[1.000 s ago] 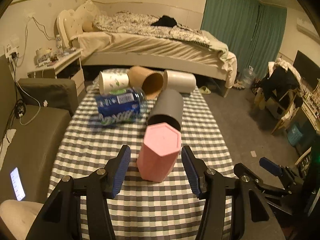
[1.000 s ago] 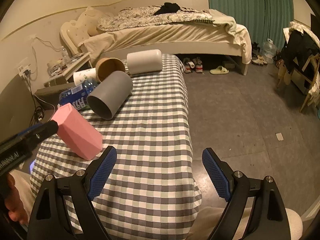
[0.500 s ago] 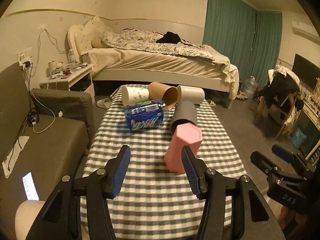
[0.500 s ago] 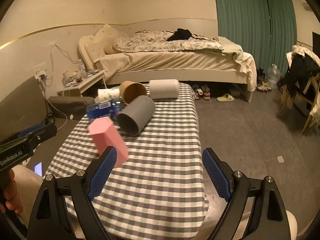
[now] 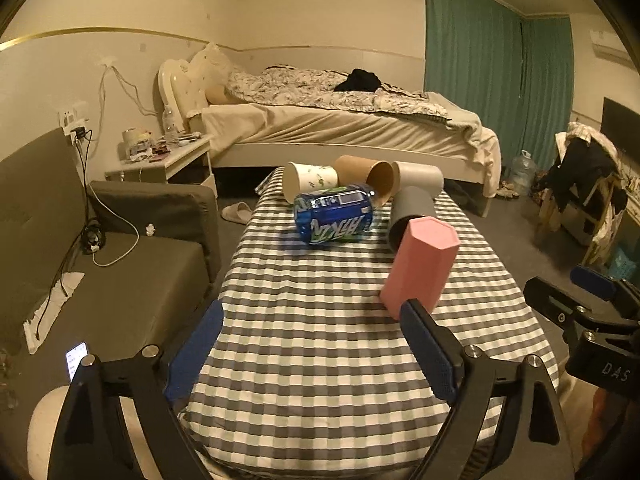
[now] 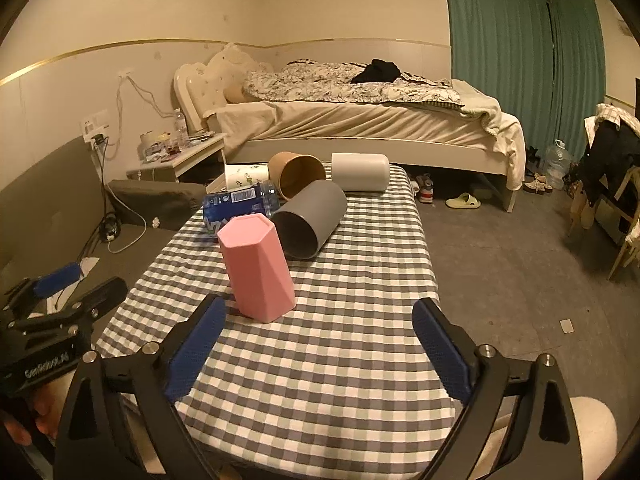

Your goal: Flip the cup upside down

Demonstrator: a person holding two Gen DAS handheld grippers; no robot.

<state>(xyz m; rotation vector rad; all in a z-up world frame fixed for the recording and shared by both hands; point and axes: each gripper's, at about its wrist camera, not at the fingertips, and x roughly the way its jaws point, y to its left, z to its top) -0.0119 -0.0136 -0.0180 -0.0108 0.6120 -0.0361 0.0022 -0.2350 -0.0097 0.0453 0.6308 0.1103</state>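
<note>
Readable text, three places only.

1. Blue bottle [image 5: 335,216], lying on its side on the checked cloth: large pale slanted lettering across the label, seen upside down from the left wrist view; individual letters not resolvable. White barcode panel on the same label, clearest from the right wrist view [image 6: 245,196]; digits too small.

2. Right gripper [image 5: 602,364] body, seen from the left wrist view: "DAS" in pale capitals.

3. Left gripper [image 6: 44,360] body, seen from the right wrist view: white print, apparently "GenRobot.AI", blurred.

Lit phone screen [image 5: 76,360] shows lines, unreadable.
</note>
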